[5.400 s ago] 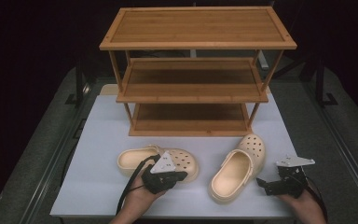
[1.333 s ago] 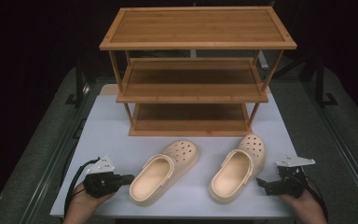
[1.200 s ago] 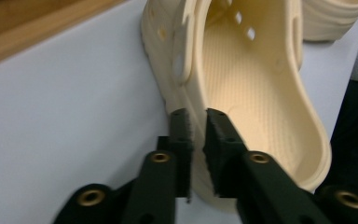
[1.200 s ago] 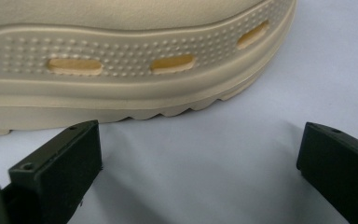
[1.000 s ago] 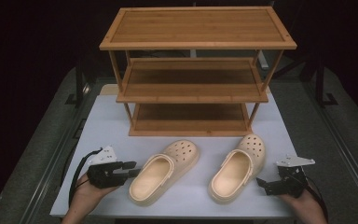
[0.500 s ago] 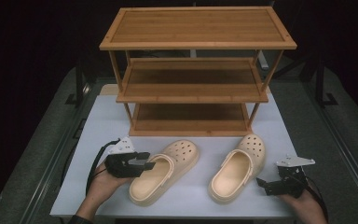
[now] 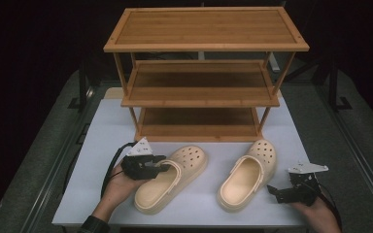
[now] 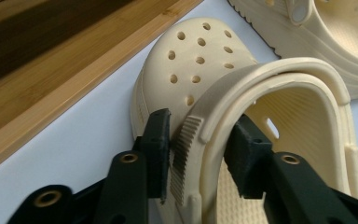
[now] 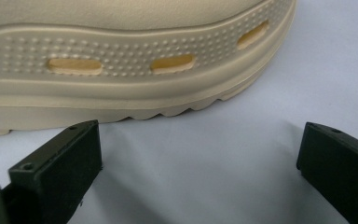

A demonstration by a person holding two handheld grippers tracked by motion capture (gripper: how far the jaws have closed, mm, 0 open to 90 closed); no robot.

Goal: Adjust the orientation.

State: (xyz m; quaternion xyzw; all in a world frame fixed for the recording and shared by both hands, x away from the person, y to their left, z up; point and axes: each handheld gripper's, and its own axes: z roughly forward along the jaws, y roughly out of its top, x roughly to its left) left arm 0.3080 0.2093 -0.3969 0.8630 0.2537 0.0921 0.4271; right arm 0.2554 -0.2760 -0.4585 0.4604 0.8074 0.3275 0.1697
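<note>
Two cream foam clogs on the white counter. Left tool has just been closing its jaws over the side wall of the left clog; lifting toward the wooden three-tier rack probably comes next. Right tool gapes empty just beside the right clog.
</note>
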